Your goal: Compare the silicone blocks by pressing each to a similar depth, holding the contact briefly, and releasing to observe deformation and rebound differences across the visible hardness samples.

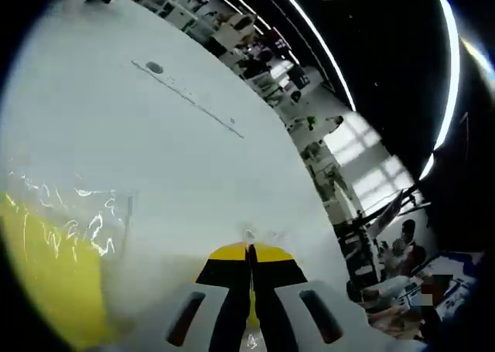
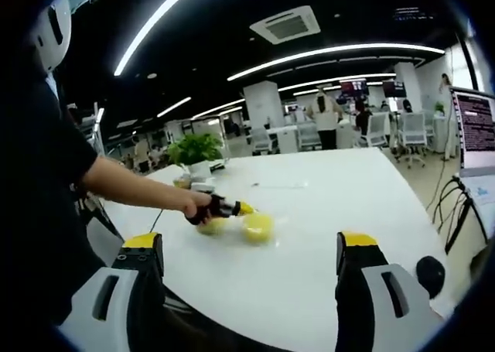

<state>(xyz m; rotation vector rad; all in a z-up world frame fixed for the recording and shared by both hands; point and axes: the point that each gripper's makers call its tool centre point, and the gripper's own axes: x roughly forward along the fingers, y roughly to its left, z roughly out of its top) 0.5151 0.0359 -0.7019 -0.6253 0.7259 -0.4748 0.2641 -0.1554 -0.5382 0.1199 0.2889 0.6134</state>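
In the right gripper view two yellow silicone blocks lie on the white table (image 2: 340, 205): one on the right (image 2: 258, 227), and one on the left (image 2: 209, 227) under a person's hand. That hand holds my left gripper (image 2: 242, 208), whose yellow tips point between the two blocks. My right gripper (image 2: 250, 242) hangs well back from them, its jaws wide open and empty. In the left gripper view my left gripper (image 1: 249, 253) has its jaws shut together with nothing between them, low over the table (image 1: 155, 151). A yellow block (image 1: 46, 282) under shiny clear wrap lies at the lower left.
A potted plant (image 2: 196, 148) stands at the table's far left. A laptop (image 2: 473, 131) and dangling cables (image 2: 452, 201) are at the right edge. People and chairs fill the office behind. A dark seam (image 1: 186, 97) runs across the tabletop.
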